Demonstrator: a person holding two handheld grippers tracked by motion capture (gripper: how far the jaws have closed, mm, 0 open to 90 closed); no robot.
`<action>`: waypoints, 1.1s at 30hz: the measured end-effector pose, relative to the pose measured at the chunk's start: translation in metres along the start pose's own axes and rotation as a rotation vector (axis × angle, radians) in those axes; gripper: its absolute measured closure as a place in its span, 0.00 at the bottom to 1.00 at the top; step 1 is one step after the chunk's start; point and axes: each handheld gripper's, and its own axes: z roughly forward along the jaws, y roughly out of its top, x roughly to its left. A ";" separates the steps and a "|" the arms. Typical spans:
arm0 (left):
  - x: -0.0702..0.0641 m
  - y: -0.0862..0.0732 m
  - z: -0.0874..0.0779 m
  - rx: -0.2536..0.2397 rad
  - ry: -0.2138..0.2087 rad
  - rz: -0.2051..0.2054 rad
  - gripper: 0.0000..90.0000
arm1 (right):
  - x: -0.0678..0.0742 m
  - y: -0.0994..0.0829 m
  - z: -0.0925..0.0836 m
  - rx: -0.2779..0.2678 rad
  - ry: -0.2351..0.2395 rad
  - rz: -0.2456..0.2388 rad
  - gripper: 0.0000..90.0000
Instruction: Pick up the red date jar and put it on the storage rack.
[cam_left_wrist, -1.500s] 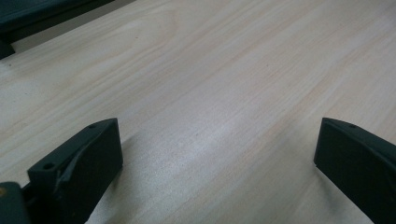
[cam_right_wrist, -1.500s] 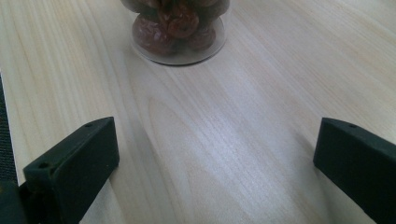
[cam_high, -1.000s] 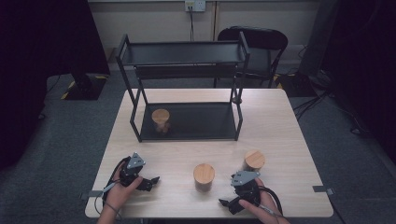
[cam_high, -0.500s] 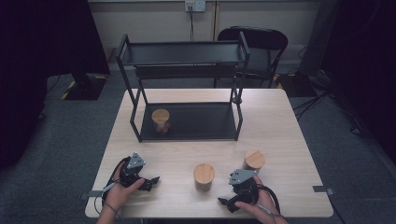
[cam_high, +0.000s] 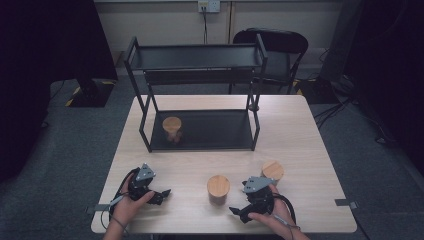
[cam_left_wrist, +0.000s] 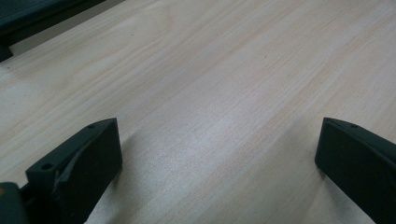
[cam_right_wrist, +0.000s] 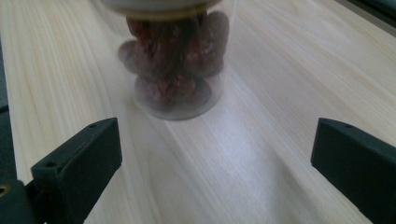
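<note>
Right tongs (cam_high: 235, 212) edged nearer jar (cam_high: 218, 188); pale wood table (cam_high: 300, 130), grey carpet (cam_high: 75, 135)

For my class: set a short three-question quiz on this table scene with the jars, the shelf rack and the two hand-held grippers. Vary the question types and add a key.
1. True or false: the right gripper is shut on a jar.
2. How many wooden-lidded jars show in the high view?
3. The middle jar, in front of the right gripper's open jaws, holds: A) dark red fruits B) white rice C) nothing.

Key
1. False; its jaws stand apart, short of the jar.
2. Three: one on the black rack's lower shelf, two on the table (the second).
3. A.
</note>
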 end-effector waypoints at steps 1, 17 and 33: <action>0.000 0.000 0.000 0.000 0.000 0.000 0.00 | -0.001 0.000 0.000 -0.005 0.005 0.000 0.01; 0.000 0.000 0.000 0.000 0.000 0.001 0.00 | -0.005 0.008 0.017 -0.079 0.072 0.018 0.04; 0.000 0.000 0.000 0.000 0.000 0.000 0.00 | -0.007 0.004 0.032 -0.138 0.101 0.010 0.18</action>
